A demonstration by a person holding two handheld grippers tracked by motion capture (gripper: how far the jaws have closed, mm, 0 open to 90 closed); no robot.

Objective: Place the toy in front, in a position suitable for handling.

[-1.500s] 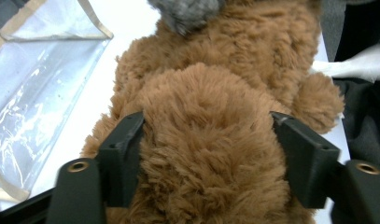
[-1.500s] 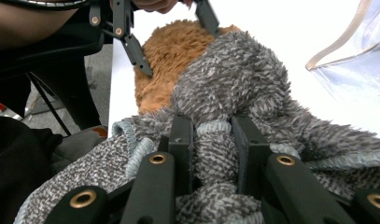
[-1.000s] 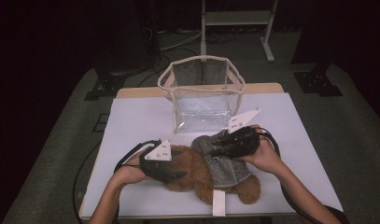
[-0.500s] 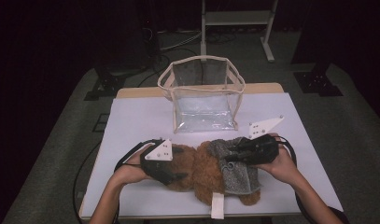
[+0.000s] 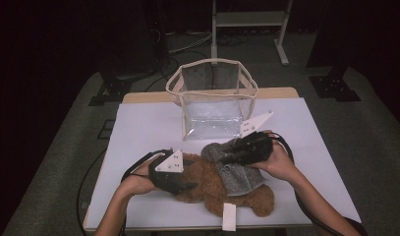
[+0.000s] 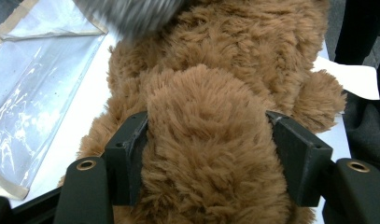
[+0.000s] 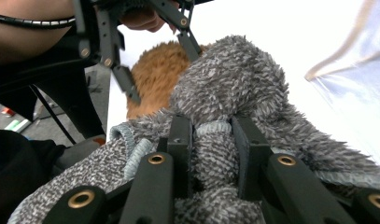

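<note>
Two tongs work on one brown teddy bear, which lies on the white surface near the person's edge, just in front of a clear plastic bag that stands open-topped farther back.

Left tongs: clamped on a rounded limb or body part of the bear. In the left gripper view the plush fills the gap between the two black jaws and bulges past them. Judged purpose: to anchor the toy so that it does not slide or roll while the garment is pulled.

Right tongs: clamped on a grey knitted garment that covers the bear's upper half. In the right gripper view the jaws pinch a narrow ribbed fold of the knit, probably a cuff or hem; which one cannot be told. The grip sits at an edge, where the fabric is thick enough to hold without slipping.

Step in hand, as a judgement: the garment is being drawn along the bear, either onto it or off it; the pictures do not settle the direction. The two tongs sit at opposite ends of the toy, so one can pull against the other.

A white tag lies at the near edge of the surface, by the bear's lower part. It is close to the pull path and could snag
</note>
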